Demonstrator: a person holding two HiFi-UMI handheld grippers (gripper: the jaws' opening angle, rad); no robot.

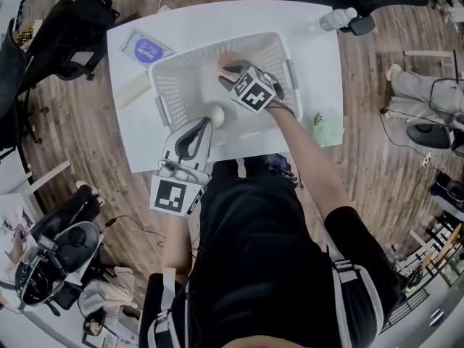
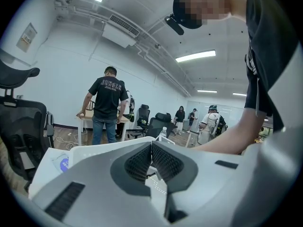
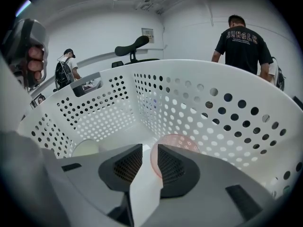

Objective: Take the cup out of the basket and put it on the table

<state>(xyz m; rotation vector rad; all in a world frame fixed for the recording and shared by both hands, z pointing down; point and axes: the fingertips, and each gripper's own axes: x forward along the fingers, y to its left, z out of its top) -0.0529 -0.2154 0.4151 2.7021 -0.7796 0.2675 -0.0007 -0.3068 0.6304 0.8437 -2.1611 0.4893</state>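
Right gripper (image 3: 146, 151): jaws a narrow gap apart, low inside the basket (image 3: 222, 126); the cup rim seems to lie against one pad, not clamped.
Cup (image 3: 182, 143): pink, on the basket floor near the far wall; head view hides most of it under the gripper.
Left gripper (image 2: 151, 144): jaws closed on nothing, at the basket's near rim.
Pale ball (image 1: 216, 114): in the basket; partly cut off in the right gripper view.
Desk (image 1: 217, 20): carries the basket.

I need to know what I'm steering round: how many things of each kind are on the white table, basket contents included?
White perforated plastic basket: 1
Translucent pink cup, in the basket: 1
Cream round ball-like thing, in the basket: 1
Flat blue packet: 1
Cream cylinder: 1
Clear plastic bottle: 1
Pale green thing: 1
Total: 7
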